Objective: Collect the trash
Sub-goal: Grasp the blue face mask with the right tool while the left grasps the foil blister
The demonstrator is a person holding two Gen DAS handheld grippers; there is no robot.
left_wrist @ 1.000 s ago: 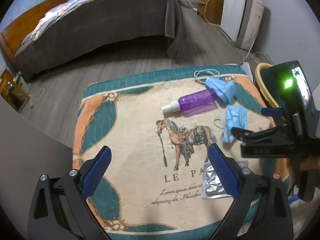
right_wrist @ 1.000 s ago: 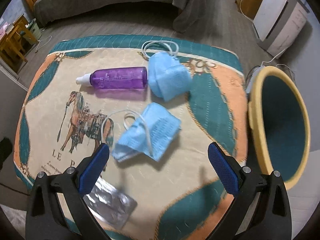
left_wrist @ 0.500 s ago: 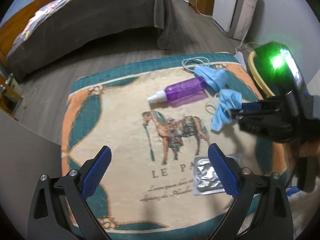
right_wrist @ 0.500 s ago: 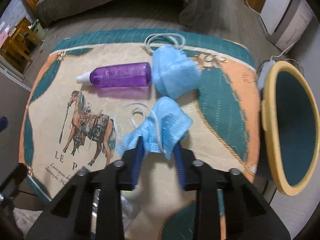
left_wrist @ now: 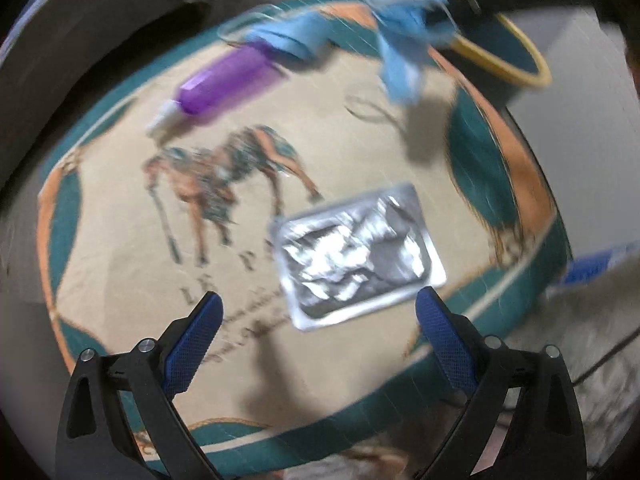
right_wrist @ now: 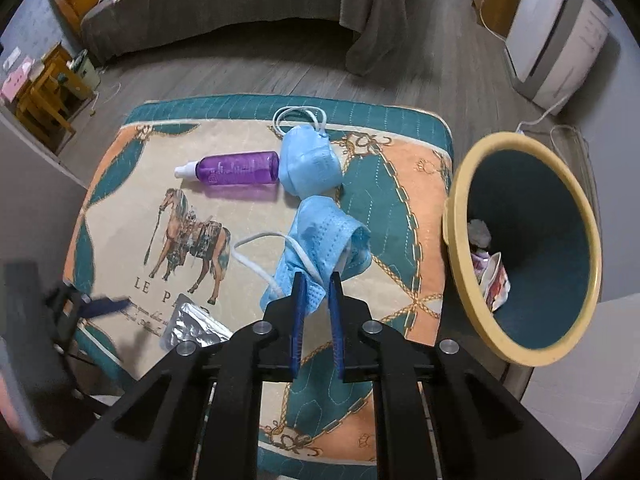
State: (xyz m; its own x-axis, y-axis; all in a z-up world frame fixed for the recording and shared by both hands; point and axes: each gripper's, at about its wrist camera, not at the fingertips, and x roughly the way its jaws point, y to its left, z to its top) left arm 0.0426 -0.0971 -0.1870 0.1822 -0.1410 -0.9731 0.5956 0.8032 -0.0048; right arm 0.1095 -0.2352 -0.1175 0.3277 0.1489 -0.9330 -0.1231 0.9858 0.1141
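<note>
So right now my right gripper (right_wrist: 317,286) has its jaws pinched tight on the crumpled mask (right_wrist: 320,236), grabbing it by the near edge so the rest hangs forward and the ear loop trails off to the left. It looks lifted clear of the tabletop (right_wrist: 404,196), and in the left view the mask (left_wrist: 404,40) hangs with its shadow well apart from it, so I'd say it's airborne. Makes sense to hold it by an edge like that: it's floppy, and a pinch on the fabric beats chasing the loops. The bin (right_wrist: 524,248) sits just off the right edge of the tabletop with its mouth tipped toward me, some trash already at the bottom, so it's a short swing over for the drop. My left gripper (left_wrist: 318,322) has its jaws spread wide, holding nothing, hovering low over the foil blister pack (left_wrist: 356,252), which lies flat near the front edge. Seems like I'm lining that up as the next grab. It's thin and flat, so it might be fiddly to get under. The other mask (right_wrist: 310,166) and the purple bottle (right_wrist: 236,168) lie touching each other farther back. The left view is pretty blurry, so details there are rough.
</note>
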